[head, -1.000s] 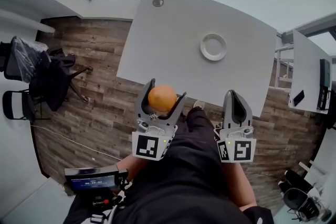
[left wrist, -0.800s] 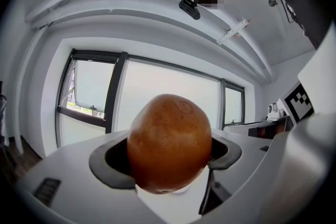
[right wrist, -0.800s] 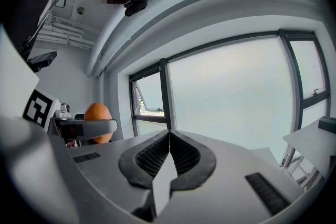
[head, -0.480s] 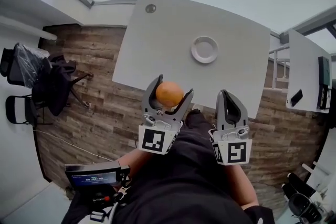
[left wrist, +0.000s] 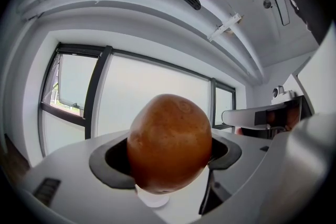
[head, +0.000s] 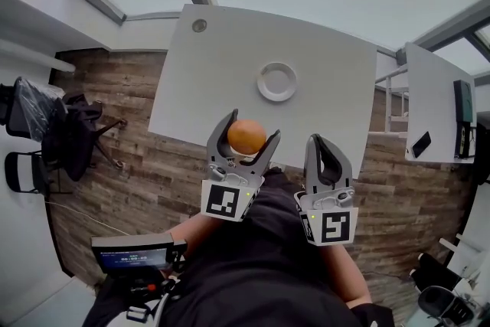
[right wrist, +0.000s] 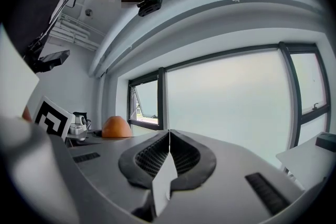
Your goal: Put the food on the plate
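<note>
Left tongs (head: 249, 131) clamp one orange (head: 246, 138); right tongs (head: 328, 146) pressed together, empty; one plate (head: 276, 82) ahead.

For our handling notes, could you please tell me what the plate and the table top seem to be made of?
Plate: plain white with a raised rim, likely glazed ceramic, though plastic is possible. Table top: smooth, even matt white face, likely laminate or painted board.
</note>
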The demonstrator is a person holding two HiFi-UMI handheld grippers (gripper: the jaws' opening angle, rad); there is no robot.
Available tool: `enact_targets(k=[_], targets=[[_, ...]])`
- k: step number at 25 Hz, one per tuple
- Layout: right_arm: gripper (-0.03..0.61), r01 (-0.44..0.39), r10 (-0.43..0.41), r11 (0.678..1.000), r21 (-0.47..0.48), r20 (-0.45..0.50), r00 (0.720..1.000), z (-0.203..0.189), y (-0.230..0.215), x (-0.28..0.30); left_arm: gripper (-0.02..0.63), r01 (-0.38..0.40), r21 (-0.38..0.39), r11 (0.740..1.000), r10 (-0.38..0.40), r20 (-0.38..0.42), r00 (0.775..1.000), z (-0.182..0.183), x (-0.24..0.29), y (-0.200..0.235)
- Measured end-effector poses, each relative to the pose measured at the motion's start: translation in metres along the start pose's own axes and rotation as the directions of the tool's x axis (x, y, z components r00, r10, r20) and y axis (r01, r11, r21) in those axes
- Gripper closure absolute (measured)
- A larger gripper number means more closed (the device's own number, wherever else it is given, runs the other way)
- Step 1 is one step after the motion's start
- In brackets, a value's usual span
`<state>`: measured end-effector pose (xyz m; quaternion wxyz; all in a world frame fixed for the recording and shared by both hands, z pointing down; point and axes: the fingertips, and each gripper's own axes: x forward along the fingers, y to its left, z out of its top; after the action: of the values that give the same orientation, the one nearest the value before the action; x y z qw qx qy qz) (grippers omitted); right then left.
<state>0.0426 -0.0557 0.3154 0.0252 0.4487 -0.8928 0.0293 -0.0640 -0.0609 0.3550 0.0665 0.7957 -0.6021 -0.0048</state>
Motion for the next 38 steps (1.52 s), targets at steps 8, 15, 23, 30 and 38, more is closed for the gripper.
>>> enact_targets(k=[8, 15, 23, 30, 38], targets=[[0.571, -0.018, 0.018, 1.0, -0.014, 0.015, 1.0, 0.006, -0.011, 0.005, 0.241, 0.012, -0.01, 1.0, -0.012, -0.036, 0.999, -0.013, 0.022, -0.007], [0.571, -0.029, 0.029, 0.999, -0.03, 0.03, 0.999, 0.011, -0.005, 0.0, 0.241, 0.023, -0.035, 0.999, -0.025, -0.055, 0.998, -0.018, 0.027, -0.005], [0.571, -0.032, 0.033, 0.999, -0.043, 0.026, 0.999, 0.011, 0.0, -0.002, 0.241, 0.05, -0.029, 0.998, -0.051, -0.058, 0.997, -0.016, 0.039, -0.004], [0.571, -0.026, 0.027, 0.998, -0.058, 0.02, 0.999, 0.008, -0.008, 0.002, 0.241, 0.047, -0.032, 0.998, -0.049, -0.088, 0.995, -0.032, 0.056, 0.002], [0.571, -0.016, 0.017, 0.998, -0.059, 0.019, 1.0, 0.009, -0.013, 0.014, 0.241, 0.035, -0.02, 0.999, -0.037, -0.128, 0.991, -0.044, 0.069, 0.013]])
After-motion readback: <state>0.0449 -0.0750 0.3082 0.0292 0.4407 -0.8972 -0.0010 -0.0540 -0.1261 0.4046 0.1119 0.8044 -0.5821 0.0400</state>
